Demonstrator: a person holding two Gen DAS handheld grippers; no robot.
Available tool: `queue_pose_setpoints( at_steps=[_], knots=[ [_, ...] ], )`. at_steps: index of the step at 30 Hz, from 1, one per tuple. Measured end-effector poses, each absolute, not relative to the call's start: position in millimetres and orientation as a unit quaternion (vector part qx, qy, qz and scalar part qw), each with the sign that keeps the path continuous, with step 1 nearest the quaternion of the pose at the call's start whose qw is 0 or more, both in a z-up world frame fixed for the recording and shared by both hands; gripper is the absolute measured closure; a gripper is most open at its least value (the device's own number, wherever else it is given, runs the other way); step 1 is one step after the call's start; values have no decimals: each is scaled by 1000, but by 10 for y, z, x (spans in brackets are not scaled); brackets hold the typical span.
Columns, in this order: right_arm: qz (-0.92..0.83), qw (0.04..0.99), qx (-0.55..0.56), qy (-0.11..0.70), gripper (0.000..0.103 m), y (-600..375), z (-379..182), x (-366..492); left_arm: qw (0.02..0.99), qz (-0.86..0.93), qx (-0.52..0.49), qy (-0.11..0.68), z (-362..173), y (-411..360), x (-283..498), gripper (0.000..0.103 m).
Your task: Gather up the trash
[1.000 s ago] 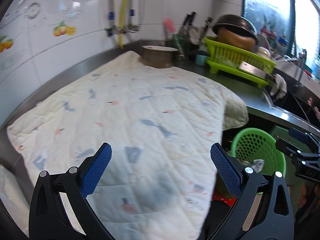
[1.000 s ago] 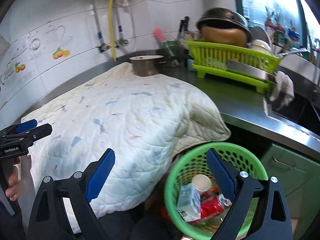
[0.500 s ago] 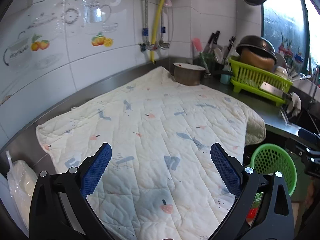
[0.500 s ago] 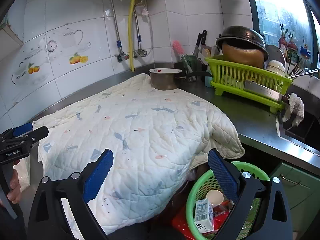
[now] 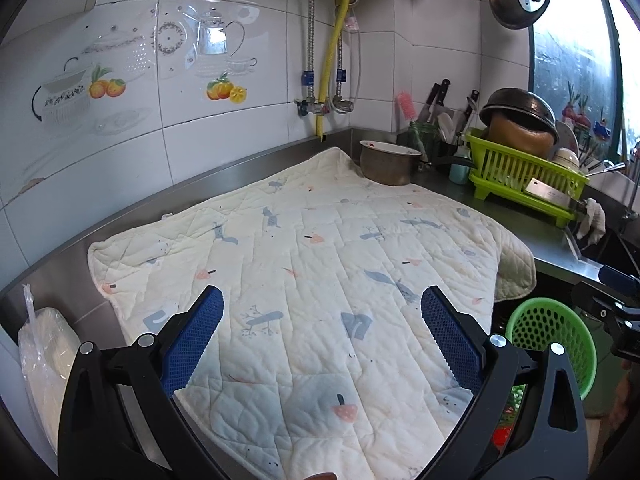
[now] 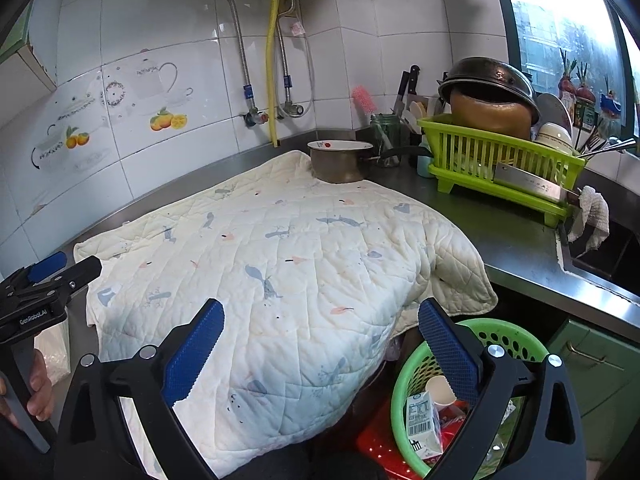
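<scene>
Both grippers, left (image 5: pixel 322 334) and right (image 6: pixel 320 338), gape wide and empty above the cream quilted cloth (image 6: pixel 280 264); trash (milk carton (image 6: pixel 422 420), paper cup (image 6: pixel 440 390)) sits in the green perforated plastic basket (image 6: pixel 516 340) below the counter edge, so scan the cloth for leftovers first.

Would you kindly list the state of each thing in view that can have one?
Left gripper: open, empty.
Right gripper: open, empty.
Basket: upright below the counter edge, holding trash.
Carton: in the basket.
Paper cup: in the basket, mouth up.
Quilt: spread over the counter, one corner hanging off.
Pot: upright, uncovered.
Rack: loaded with dishes.
</scene>
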State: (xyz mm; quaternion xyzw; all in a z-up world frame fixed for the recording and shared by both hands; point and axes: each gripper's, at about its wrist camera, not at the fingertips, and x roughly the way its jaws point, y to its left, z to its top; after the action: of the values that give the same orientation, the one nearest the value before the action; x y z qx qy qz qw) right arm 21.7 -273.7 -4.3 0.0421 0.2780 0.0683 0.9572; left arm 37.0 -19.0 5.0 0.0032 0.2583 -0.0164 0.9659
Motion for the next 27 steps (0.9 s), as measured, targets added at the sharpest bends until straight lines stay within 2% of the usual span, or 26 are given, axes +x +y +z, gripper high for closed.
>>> queue_pose_setpoints(
  at_steps=[27],
  knots=[
    [60,960,39,271,8,-2733,8,186,968,-14,5,249,43,-193,281,5]
  ],
)
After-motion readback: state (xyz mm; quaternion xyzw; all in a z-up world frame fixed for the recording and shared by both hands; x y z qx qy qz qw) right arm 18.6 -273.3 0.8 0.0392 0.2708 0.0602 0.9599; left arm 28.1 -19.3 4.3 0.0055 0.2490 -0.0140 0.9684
